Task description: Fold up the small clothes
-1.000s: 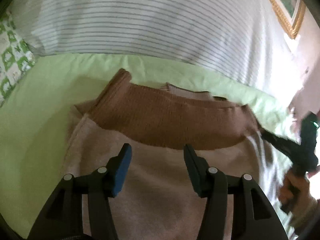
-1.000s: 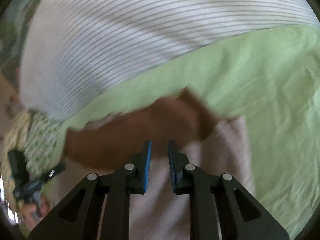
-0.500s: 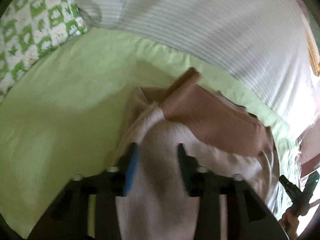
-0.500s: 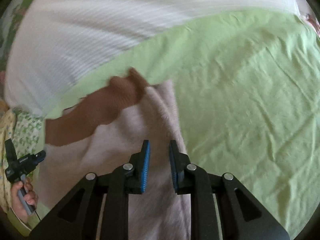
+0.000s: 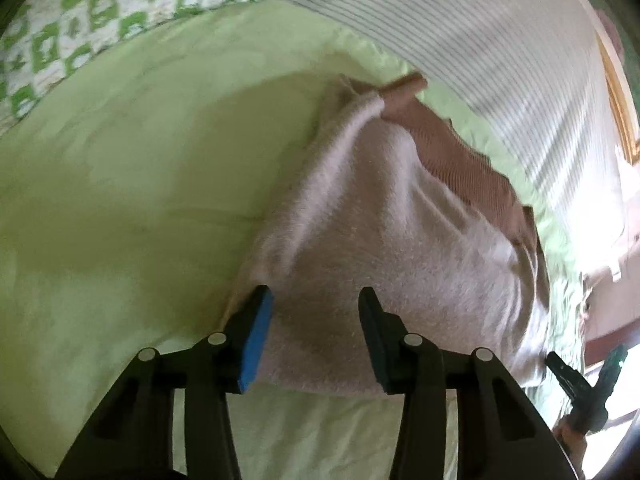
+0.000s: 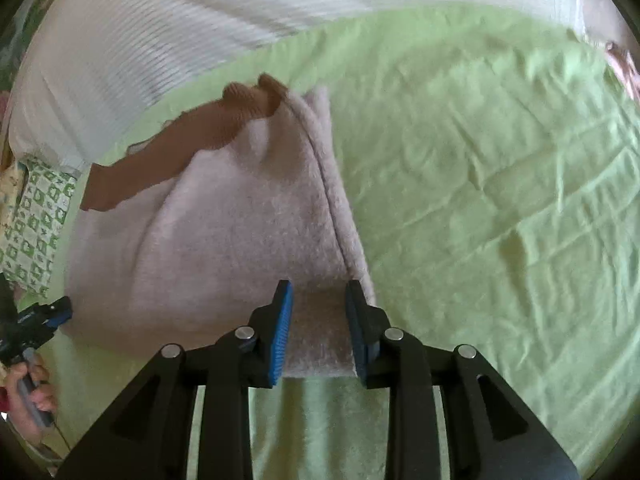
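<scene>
Green sheet (image 6: 500, 160) under pink garment (image 6: 240, 240)

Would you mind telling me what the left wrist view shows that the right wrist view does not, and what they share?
Only the left wrist view shows a gold picture frame at the right edge and the garment's left folded edge.

Only the right wrist view shows the wide creased stretch of green sheet to the garment's right.

Both show the pink fleece garment with its brown ribbed part, the striped pillow, the green patterned cloth, and the other gripper in a hand.
</scene>
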Tool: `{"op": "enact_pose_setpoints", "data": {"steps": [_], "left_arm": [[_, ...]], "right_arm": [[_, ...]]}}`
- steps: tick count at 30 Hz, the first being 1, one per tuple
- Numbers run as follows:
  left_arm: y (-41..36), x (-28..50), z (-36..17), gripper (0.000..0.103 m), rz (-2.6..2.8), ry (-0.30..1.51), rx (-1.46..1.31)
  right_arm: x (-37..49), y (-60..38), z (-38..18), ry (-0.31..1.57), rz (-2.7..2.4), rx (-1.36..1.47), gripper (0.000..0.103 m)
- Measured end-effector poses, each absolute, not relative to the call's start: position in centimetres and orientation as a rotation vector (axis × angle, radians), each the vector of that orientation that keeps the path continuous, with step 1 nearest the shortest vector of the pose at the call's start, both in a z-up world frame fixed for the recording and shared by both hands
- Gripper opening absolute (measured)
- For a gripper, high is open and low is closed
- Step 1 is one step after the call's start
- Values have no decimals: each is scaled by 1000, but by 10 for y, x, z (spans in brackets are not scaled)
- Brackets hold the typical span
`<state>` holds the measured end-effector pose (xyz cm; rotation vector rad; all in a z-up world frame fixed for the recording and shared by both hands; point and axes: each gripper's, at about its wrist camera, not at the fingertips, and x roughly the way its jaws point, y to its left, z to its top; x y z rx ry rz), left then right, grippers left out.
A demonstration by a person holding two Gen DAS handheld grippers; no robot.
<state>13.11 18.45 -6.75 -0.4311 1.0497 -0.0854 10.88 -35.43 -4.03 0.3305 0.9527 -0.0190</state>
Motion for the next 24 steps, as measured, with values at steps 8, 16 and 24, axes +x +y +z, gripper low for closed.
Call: {"op": "enact_pose_setpoints", "data": {"steps": [8, 16, 24], "left_arm": [[181, 90, -55, 78, -31, 1084, -540], [173, 80, -87, 78, 0, 1185, -645], [167, 114, -92, 80, 20, 1143, -656]], "right_arm": [[109, -329, -13, 898, 77, 382, 34], [114, -296, -1, 884, 162, 359, 42], [125, -277, -7, 896, 210, 333, 43]]}}
